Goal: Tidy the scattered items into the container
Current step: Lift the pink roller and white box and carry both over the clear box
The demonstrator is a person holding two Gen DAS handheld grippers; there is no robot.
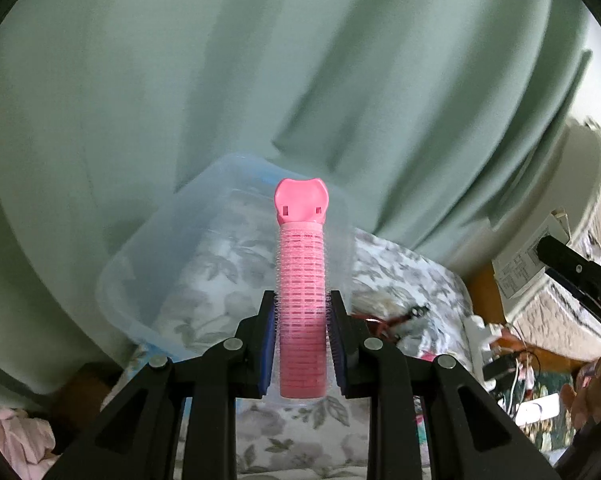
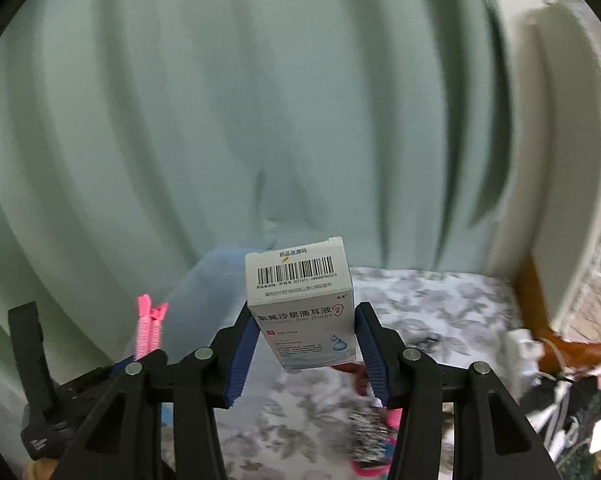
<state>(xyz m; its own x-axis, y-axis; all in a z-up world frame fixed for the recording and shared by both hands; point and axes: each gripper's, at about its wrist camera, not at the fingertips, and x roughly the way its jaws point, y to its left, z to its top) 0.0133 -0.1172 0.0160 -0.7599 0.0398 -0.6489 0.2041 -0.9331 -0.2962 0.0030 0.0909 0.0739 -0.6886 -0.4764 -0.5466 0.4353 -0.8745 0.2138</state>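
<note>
My left gripper [image 1: 302,312] is shut on a pink hair roller [image 1: 301,280] that stands upright between the blue pads, its pink clip end on top. Behind it is a clear plastic container [image 1: 148,272] on the floral cloth. My right gripper [image 2: 302,320] is shut on a white ear drops box [image 2: 300,300], barcode face up, held above the cloth. The container [image 2: 204,300] shows blurred behind the box. The left gripper with the pink roller [image 2: 150,328] shows at the left of the right wrist view.
A green curtain [image 1: 260,80] hangs behind the table. Cables, a white plug strip [image 1: 480,332] and papers lie at the right. A metal-bristled brush with pink parts [image 2: 370,436] lies on the floral cloth [image 2: 420,304] under the right gripper.
</note>
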